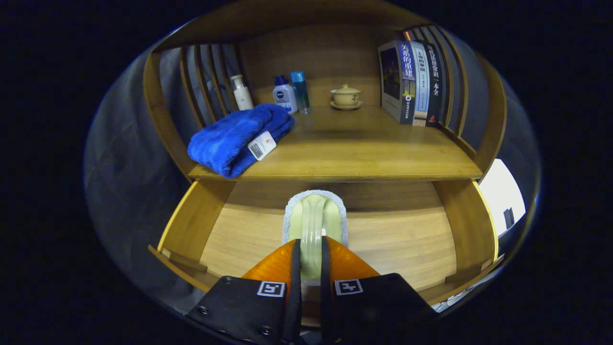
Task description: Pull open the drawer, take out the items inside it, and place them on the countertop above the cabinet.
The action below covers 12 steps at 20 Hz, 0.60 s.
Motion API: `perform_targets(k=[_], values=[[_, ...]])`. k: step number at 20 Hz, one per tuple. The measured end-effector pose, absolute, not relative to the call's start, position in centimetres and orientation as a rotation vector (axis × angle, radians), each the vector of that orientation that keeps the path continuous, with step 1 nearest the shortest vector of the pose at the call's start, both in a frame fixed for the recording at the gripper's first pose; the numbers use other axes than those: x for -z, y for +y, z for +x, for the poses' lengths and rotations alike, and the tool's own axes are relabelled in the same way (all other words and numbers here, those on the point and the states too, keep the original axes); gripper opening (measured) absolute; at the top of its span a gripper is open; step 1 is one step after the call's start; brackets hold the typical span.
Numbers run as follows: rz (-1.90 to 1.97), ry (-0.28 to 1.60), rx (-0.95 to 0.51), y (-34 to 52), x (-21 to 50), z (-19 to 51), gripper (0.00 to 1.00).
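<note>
My gripper (310, 250) is shut on a pale green scrubbing pad with a fuzzy grey-white rim (313, 215); both fingers press on its raised middle ridge. The pad hangs over the pulled-out wooden drawer (397, 239), just in front of the countertop's front edge. No other item shows on the visible part of the drawer floor. Beyond and above the fingers lies the wooden countertop (364, 148). A folded blue towel (234, 139) with a white tag rests on the countertop's left front corner.
At the back of the countertop stand a white bottle (243, 92), a white bottle with a blue cap (284, 94), a blue bottle (300, 91) and a lidded tea cup (346, 97). Upright books (414, 81) stand at the right. Slatted side walls and a shelf above enclose the countertop.
</note>
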State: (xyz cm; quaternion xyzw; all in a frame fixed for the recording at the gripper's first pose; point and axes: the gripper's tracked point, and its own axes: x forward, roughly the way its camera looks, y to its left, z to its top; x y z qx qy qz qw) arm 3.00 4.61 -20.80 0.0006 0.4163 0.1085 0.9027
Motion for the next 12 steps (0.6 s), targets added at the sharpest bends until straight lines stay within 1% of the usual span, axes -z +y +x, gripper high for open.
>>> perform_targets(k=[5,9,12], values=[[-0.036,0.734,-0.226,4.0,16.6,1.2,0.24],[-0.041,0.607,-0.248,5.1,11.7,2.2,0.24],[-0.061,0.539,-0.239,5.5,8.9,4.4,0.24]])
